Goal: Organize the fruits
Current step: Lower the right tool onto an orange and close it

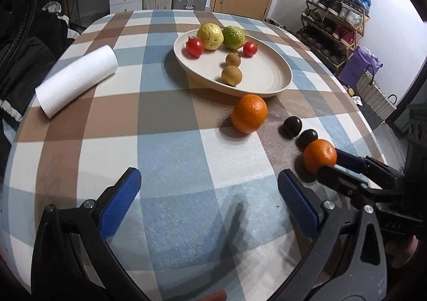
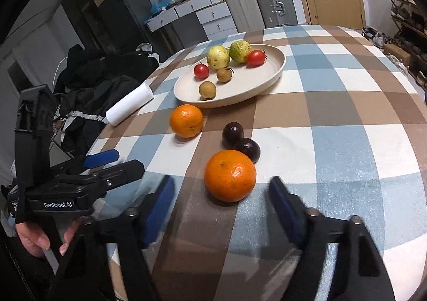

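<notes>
A beige oval plate (image 1: pixel 269 79) (image 2: pixel 275 68) on the checked table holds two guavas, two tomatoes and two small brown fruits. On the cloth lie a far orange (image 1: pixel 249 113) (image 2: pixel 186 121), two dark plums (image 1: pixel 292 126) (image 2: pixel 233 135) and a near orange (image 1: pixel 319 155) (image 2: pixel 230 175). My right gripper (image 2: pixel 221 202) is open, its blue fingers on either side of the near orange, just short of it; it also shows in the left wrist view (image 1: pixel 329 160). My left gripper (image 1: pixel 208 199) is open and empty over bare cloth; it also shows in the right wrist view (image 2: pixel 120 160).
A white paper towel roll (image 1: pixel 77 80) (image 2: pixel 130 106) lies at the table's left side. Dark clothing (image 2: pixel 101 82) is piled past the left edge. Suitcases, drawers and a door stand behind the table; a shoe rack (image 1: pixel 336 20) stands to the right.
</notes>
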A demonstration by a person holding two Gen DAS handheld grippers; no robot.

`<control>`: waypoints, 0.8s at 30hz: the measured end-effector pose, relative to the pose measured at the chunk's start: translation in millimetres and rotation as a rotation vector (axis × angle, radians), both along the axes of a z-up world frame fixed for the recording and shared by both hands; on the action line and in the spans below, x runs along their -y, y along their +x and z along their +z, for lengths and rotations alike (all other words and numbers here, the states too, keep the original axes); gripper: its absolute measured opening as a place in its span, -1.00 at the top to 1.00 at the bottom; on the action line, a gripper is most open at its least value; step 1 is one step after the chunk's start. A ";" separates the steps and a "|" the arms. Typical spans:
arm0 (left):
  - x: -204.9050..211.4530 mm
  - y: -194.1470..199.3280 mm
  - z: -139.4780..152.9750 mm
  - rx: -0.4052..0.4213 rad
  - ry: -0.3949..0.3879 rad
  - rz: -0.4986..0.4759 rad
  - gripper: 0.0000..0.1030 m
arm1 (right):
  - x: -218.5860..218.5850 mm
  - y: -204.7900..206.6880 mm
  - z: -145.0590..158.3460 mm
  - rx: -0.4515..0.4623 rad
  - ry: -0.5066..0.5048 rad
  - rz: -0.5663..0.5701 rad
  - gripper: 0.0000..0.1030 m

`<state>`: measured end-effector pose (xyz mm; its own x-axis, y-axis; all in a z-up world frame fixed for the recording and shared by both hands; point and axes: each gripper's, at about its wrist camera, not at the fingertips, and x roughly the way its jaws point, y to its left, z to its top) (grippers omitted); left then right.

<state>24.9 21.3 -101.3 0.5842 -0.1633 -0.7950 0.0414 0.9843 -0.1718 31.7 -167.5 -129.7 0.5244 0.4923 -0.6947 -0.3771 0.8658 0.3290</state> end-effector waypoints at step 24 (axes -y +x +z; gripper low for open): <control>-3.6 34.2 4.0 -0.007 0.024 0.027 -0.98 | 17.8 5.4 -1.9 -0.008 0.043 -0.054 0.20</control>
<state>59.1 24.9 -97.3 0.5826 -0.1286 -0.8026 0.0138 0.9888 -0.1484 37.1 -185.3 -131.6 0.5454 0.4927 -0.6781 -0.3274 0.8699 0.3688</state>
